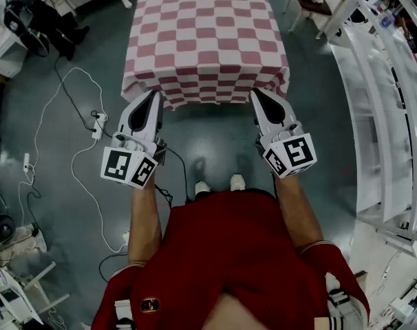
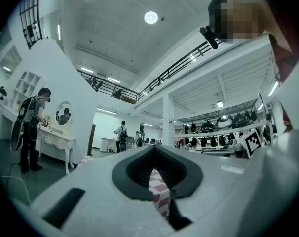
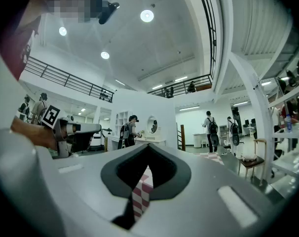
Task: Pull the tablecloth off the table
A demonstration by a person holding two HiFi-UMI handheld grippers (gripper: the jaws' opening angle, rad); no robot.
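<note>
The fingers of the left gripper (image 1: 155, 96) and of the right gripper (image 1: 255, 93) are clenched on the near hem of the tablecloth (image 1: 208, 40). The cloth lies spread over the table and hides it, with its edges hanging down. A strip of checks shows between each pair of fingers. I think the pull should be level and equal on both sides, with the grasp kept tight and a step backward, so the cloth slides off straight and does not twist. The cloth looks thin and soft, with red and white squares and loose folds at the corners. The grippers are hard pale plastic with dark pads.
</note>
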